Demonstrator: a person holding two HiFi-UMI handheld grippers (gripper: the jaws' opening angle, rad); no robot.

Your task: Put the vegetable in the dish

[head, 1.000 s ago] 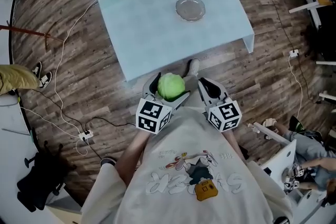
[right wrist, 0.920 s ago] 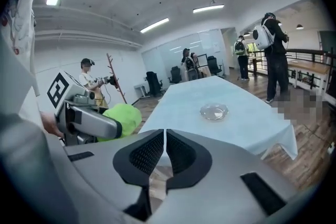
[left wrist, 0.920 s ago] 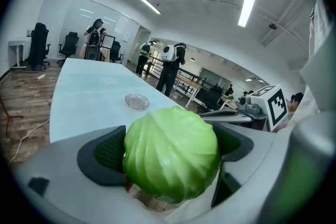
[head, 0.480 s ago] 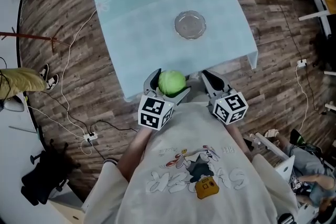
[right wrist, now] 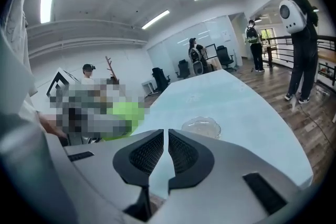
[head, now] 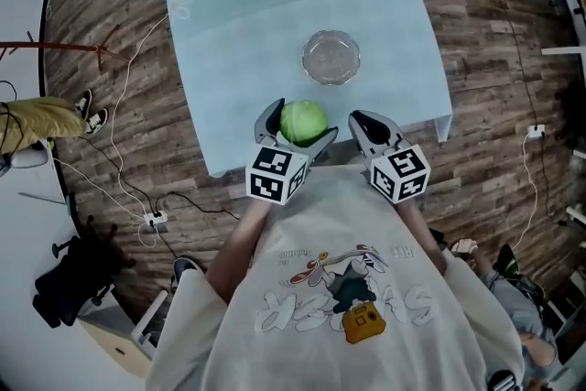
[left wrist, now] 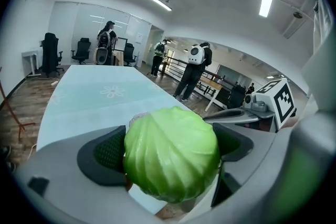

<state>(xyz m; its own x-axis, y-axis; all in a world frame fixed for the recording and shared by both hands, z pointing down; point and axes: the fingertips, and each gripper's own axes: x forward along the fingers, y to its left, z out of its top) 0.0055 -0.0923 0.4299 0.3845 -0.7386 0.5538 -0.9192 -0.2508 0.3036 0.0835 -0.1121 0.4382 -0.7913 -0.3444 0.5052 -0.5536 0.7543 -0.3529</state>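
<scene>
No word or number can be read for certain. The person's shirt (head: 339, 298) carries a row of large outlined letters (head: 343, 307) beneath a cartoon print, seen upside down from the head view and too distorted to spell out (a finer line of print (head: 302, 254) above the cartoon is too small to read as well). The left cube (head: 275, 176) and the right cube (head: 400, 174) bear black-and-white square marker patterns, with no letters or digits on them.
</scene>
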